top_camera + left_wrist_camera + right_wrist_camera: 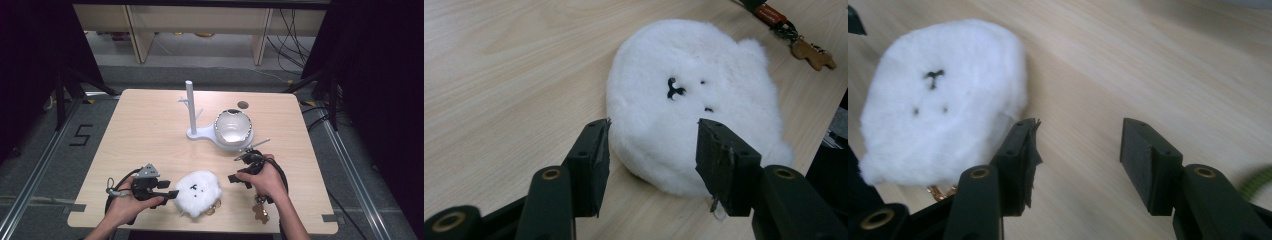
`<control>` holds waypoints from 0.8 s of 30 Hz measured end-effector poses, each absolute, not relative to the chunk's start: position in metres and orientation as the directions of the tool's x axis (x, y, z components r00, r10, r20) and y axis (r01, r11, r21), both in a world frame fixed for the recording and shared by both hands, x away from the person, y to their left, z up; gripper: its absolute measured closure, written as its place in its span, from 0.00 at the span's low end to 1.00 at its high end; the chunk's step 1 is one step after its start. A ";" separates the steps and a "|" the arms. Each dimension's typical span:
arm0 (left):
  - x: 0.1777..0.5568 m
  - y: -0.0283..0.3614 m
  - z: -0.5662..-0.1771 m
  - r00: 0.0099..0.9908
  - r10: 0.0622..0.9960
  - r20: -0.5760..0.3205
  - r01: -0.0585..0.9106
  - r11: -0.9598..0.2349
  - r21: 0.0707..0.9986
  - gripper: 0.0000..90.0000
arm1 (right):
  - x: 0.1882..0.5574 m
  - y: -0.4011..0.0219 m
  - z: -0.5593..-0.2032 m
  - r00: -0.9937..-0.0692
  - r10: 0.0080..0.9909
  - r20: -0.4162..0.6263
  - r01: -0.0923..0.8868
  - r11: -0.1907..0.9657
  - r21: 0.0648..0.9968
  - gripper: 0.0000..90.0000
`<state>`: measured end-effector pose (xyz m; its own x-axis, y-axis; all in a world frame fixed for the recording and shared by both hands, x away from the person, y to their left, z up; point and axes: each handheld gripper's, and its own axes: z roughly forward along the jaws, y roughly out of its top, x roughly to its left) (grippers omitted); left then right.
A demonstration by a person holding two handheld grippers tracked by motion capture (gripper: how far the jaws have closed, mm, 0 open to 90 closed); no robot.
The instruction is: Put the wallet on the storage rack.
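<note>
A white fluffy plush (pixel 199 192) with a small black face lies flat near the table's front edge. My left gripper (pixel 172 192) sits just left of it, jaws open. In the left gripper view the plush (pixel 694 75) has its near edge between the spread jaws of the left gripper (pixel 651 130), and its fur does not look squeezed. My right gripper (pixel 235 168) hovers to the right of the plush, open. In the right gripper view the right gripper (pixel 1078 132) has only bare wood between its jaws, and the plush (pixel 938 100) lies to their left.
A white stand with an upright post (pixel 191 107) is at mid-table, with a shiny bowl (pixel 232 127) on its base. A brown bear keychain (pixel 260 214) lies by the right wrist. A gold clasp (pixel 215 207) peeks from under the plush. The table (pixel 150 130) has a small round hole (pixel 243 105).
</note>
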<state>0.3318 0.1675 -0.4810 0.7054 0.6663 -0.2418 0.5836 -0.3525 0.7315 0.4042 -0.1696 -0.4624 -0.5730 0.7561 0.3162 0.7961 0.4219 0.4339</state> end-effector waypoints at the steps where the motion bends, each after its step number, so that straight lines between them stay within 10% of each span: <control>1: 0.331 0.168 -0.481 0.699 0.675 -0.235 0.587 -0.355 0.727 0.53 | 0.405 -0.165 -0.462 -0.570 0.757 0.321 0.801 0.423 0.423 0.55; 24: 0.328 0.179 -0.483 0.695 0.697 -0.177 0.570 -0.383 0.727 0.51 | 0.418 -0.101 -0.470 -0.644 0.714 0.274 0.762 0.567 0.312 0.53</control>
<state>0.3285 0.1791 -0.4832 0.6946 0.6973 -0.1768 0.5696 -0.3830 0.7273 0.4180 -0.1013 -0.4701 -0.6441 0.7143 0.2735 0.7619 0.5674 0.3124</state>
